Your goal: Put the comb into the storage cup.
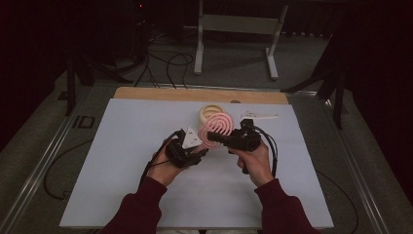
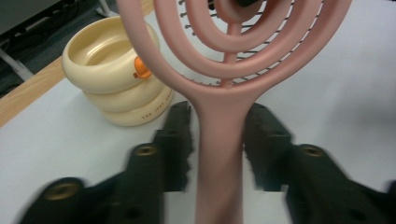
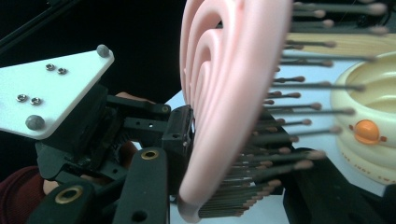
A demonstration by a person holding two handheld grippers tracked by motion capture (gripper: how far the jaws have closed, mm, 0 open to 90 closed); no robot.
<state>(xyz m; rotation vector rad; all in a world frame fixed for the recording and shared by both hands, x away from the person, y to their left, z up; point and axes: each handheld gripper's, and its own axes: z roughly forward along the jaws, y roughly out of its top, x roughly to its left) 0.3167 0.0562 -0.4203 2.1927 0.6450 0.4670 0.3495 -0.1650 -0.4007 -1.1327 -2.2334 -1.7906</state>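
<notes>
Pink brush (image 2: 229, 70) hangs above the table, handle pointing toward the left gripper (image 2: 217, 135), whose spread jaws flank it without pressing. Right gripper (image 3: 224, 163) pinches the brush head; cream bowl (image 2: 112, 70) stands behind.

The cream ring-shaped container (image 2: 119, 74) carries a line of small dark capital letters on its lowest ring; in the left gripper view it begins with "THE", and the rest is too small to read. The same print shows blurred in the right gripper view. At the left of the worktop (image 1: 122, 161) in the high view, dark marks (image 1: 84, 122) look like "ID".
</notes>
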